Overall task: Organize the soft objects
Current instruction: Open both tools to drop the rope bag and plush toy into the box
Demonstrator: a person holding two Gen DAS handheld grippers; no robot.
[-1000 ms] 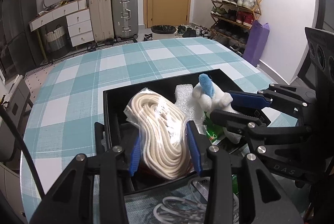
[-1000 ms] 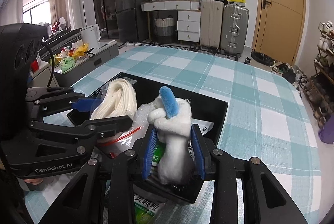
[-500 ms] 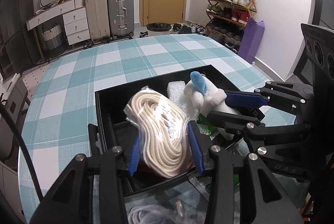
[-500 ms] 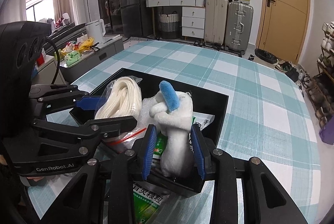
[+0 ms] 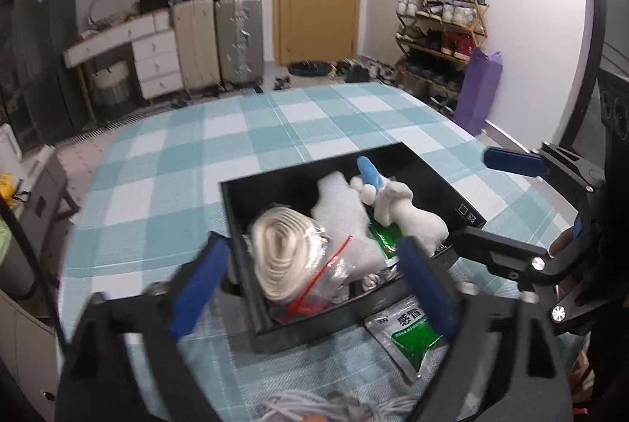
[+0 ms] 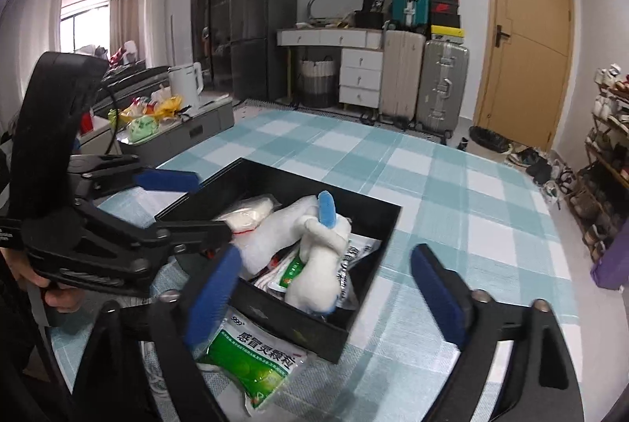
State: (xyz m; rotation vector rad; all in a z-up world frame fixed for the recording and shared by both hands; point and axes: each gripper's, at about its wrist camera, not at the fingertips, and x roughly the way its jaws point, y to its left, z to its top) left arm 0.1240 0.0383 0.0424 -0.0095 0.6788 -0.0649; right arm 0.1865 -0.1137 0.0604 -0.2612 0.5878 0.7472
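Rope bundle (image 5: pixel 281 257) left, plush toy (image 5: pixel 409 217) right in box (image 5: pixel 440 182); sachet (image 5: pixel 412 333) before box.

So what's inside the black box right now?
The black box holds a bagged rope coil, white foam, a plush toy and sachets; anything beneath is hidden.

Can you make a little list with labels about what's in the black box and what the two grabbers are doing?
box: black box on checked tablecloth
inside: bagged white rope, white foam, plush toy
outside: green medicine packet, in front of box
left gripper: open, empty
right gripper: open, empty
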